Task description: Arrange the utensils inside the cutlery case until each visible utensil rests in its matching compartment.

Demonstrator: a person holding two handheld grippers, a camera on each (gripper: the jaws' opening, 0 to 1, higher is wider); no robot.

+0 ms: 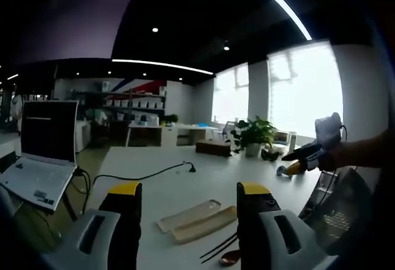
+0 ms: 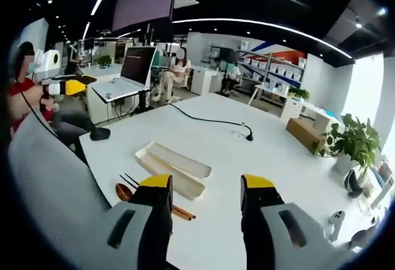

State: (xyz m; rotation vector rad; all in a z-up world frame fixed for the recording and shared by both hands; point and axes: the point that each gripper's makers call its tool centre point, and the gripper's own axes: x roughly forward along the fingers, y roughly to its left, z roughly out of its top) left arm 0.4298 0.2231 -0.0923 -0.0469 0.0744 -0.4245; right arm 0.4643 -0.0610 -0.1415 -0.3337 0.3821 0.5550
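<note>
Left gripper (image 1: 188, 205) jaws wide apart, empty; right gripper (image 2: 207, 199) jaws likewise, above table (image 2: 259, 159).

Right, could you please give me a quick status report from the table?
Both tongs open, empty, above the table. Cutlery case open, compartments empty; chopsticks and spoon lying beside it. Nothing blocking.

Light source: I see blown-out windows (image 1: 305, 88) and ceiling light strips (image 1: 163, 65).
Brightness: left gripper view dim, ceiling near black; right gripper view brighter.
Glare: pale sheen on surface (image 2: 271, 153).
Distortion: fisheye bending, edges soft.
</note>
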